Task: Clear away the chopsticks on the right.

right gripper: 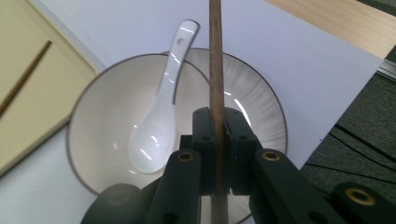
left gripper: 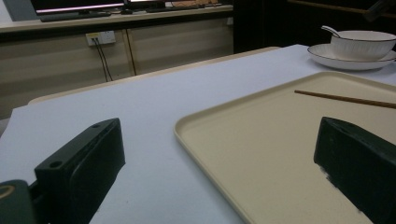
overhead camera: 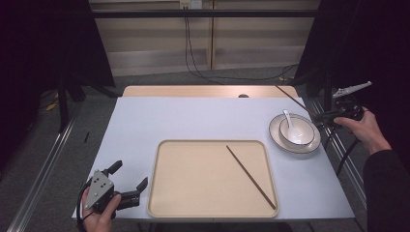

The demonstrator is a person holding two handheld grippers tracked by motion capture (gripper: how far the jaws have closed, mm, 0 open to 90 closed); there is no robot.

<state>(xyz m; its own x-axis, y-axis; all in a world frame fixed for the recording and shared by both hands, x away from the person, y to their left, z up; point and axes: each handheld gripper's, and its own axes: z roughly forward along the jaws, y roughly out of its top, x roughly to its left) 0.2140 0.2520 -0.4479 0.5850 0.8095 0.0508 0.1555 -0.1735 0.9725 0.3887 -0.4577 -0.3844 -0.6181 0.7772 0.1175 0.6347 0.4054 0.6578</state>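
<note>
A beige tray lies at the table's front middle with one dark wooden chopstick lying slantwise on it. Right of the tray, a white bowl holding a white spoon stands on a white plate. My right gripper hovers just right of the bowl, shut on a second chopstick that points back and left. In the right gripper view this chopstick runs up between the closed jaws above the bowl and spoon. My left gripper rests open beside the tray's front-left corner, holding nothing.
A pale blue sheet covers the table, with a strip of bare wood at the back. Cables hang down the wall behind. In the left gripper view the tray rim lies between the spread jaws, with the chopstick farther off.
</note>
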